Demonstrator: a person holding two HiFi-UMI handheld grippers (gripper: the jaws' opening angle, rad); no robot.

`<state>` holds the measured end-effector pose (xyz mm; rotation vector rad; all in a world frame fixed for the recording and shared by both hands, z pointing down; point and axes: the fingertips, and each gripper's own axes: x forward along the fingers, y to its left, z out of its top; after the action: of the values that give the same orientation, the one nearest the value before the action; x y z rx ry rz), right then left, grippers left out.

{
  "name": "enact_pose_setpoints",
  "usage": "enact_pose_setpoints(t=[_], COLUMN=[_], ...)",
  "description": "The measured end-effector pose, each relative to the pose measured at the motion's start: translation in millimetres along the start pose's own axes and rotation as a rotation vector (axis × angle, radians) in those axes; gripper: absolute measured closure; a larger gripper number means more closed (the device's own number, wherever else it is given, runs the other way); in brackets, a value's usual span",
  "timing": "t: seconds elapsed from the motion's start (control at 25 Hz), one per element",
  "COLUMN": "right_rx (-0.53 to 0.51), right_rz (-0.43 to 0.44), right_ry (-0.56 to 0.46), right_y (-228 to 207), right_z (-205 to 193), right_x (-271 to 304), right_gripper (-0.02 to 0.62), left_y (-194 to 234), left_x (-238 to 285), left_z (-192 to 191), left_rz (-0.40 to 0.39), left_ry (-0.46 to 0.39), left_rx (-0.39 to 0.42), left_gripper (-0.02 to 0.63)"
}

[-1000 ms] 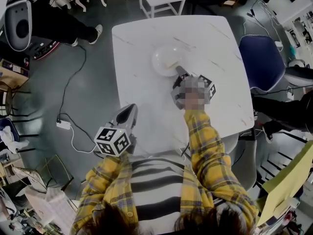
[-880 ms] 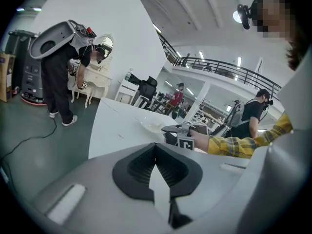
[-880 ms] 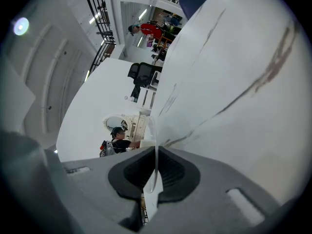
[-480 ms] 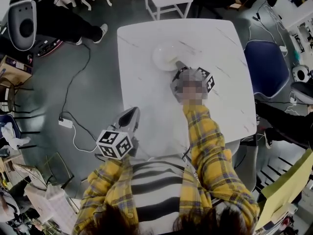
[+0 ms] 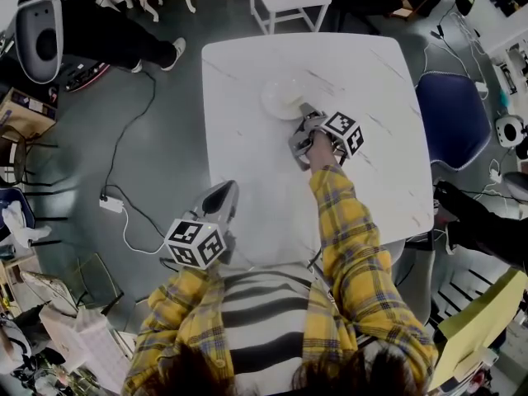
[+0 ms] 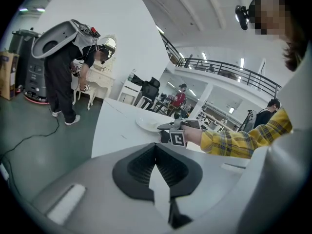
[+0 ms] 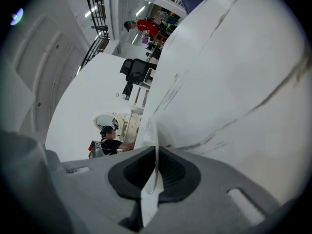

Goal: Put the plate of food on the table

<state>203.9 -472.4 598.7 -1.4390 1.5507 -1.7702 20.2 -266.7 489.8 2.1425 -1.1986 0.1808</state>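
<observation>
Two grippers show in the head view over a white marble table [image 5: 247, 163]. The right gripper [image 5: 302, 114] reaches out from a yellow plaid sleeve [image 5: 346, 238] to the near rim of a white plate [image 5: 280, 96], which sits on the far half of the tabletop, about midway across. What lies on the plate is too pale for us to make out. The left gripper [image 5: 221, 192] hangs at the table's near left edge, well apart from the plate. A blue chair [image 5: 450, 118] stands off the table's right side, and a cable [image 5: 124, 163] trails over the grey floor on the left.

From the left gripper view we see that gripper's dark pads pressed together at their tips, with nothing between them. Beyond them the tabletop runs away from us; the plate [image 6: 147, 125] looks to lie low on it, with the right gripper [image 6: 168, 126] at its rim. A person in dark clothes [image 6: 66, 77] bends over white furniture in the background.

From the right gripper view, which is rolled so that the tabletop fills the right side, we see the jaws pinching the thin white rim of the plate [image 7: 147, 130], which runs edge-on up from between the pads. We cannot tell from this view whether the plate's underside fully meets the table.
</observation>
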Motion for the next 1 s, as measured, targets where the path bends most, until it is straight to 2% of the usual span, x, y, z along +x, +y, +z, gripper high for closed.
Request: enact_pose_setpoints(t=[0.12,0.28,0.56,0.8,1.0], right_rx=[-0.01,0.003,-0.058,-0.23,-0.484], right_rz=[-0.004,-0.002,-0.12,-0.181,-0.28], right_ry=[0.0,-0.004,-0.029,-0.006,-0.006], right_y=[2,3,-8,-9,-8], right_z=[1,1,4,3,10], right_x=[1,-1,-13,-22,-30], right_gripper=[0.585,0.506,0.47,0.431,0.379], left_y=[-2,-5,-5,-9,-11], left_x=[1,2,0,-3,-6], left_z=[0,-1,0,-3,-3], left_rz=[-0.006,-0.014,-0.029,-0.044,-0.049], left_ry=[-0.001,0.004,0.002,-0.001,0.0], left_rx=[-0.003,-0.003,0.001,0.012,0.014], left_gripper=[0.609,0.61,0.611,0.609,0.609])
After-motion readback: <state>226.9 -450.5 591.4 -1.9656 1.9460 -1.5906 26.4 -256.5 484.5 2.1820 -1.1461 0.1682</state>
